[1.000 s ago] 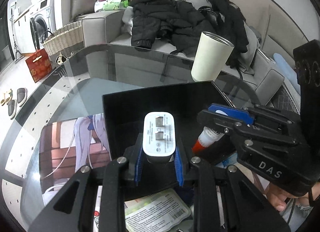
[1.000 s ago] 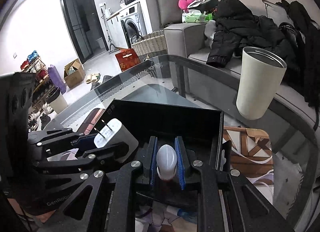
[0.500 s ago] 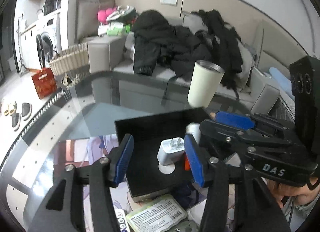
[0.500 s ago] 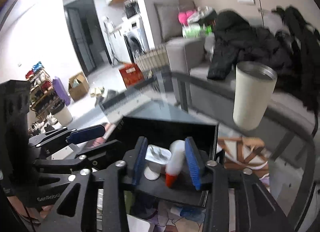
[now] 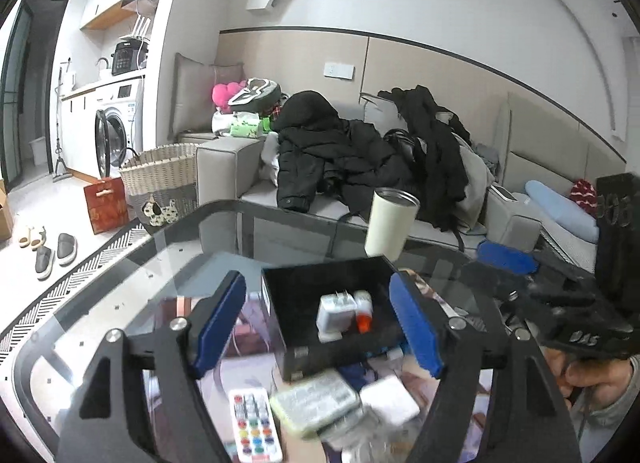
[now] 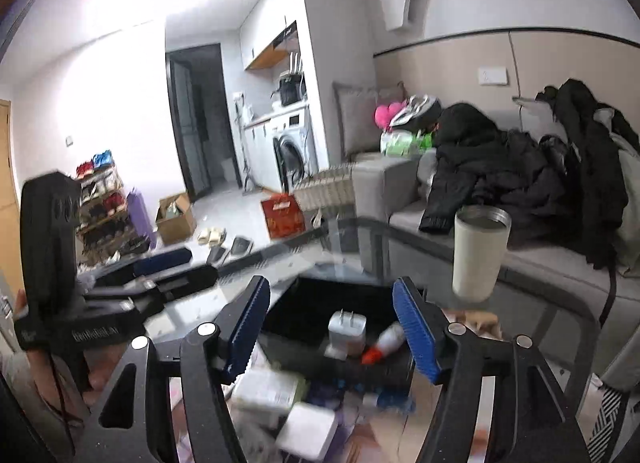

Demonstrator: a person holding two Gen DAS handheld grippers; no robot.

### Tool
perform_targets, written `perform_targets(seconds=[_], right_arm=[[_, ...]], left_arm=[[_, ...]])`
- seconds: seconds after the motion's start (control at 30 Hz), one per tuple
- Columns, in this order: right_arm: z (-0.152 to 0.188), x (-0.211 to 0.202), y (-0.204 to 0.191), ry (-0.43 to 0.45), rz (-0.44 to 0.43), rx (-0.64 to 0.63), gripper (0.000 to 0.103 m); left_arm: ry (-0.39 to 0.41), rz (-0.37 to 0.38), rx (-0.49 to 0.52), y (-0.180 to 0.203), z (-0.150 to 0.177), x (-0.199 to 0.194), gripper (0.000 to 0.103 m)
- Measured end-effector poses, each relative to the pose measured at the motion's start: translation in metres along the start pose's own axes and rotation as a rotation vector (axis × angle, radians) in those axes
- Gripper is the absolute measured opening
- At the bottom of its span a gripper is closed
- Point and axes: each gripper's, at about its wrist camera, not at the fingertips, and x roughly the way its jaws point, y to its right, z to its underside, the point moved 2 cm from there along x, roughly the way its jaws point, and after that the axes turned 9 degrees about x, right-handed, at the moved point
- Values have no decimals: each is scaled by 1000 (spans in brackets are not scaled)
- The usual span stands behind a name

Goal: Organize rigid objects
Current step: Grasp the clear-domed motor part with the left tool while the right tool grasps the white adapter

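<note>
Our left gripper (image 5: 318,319) stands with jaws wide apart, having just been opening, and nothing is pressed between them. Beyond the jaws, we see a black tray (image 5: 298,291) holding a white charger plug (image 5: 334,313) upright, touching a small white bottle with a red cap (image 5: 363,309). Nearer us, below the jaws, lies a remote control (image 5: 253,425). To the right, blurred, is our right gripper (image 5: 520,263).
</note>
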Motion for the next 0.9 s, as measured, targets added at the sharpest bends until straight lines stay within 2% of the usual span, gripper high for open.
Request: perform_targets(seconds=[0.13,0.27,0.37,0.43,0.5,0.73,0.9], right_arm=[[30,7,5,-86,31,-40,66],[48,18,18,-178,71,2,66],[61,25,20,-235,74,12,66],[68,32,14,-259,67,-31,66],[75,38,11,-282,74,-59,66],[82,52,22,-334,98,-19,66],[88,58,19,-369,93,-12,66]], left_arm=[[-79,60,47,15,29,-3,76],[-160,142,60,37,50,6,76],[-202,163,95,56,61,11,76],[-246,178,116,67,67,18,75],[-267,187,114,72,70,23,72],[-326,209,147,81,81,32,45],[-319,174,157,76,82,30,43]])
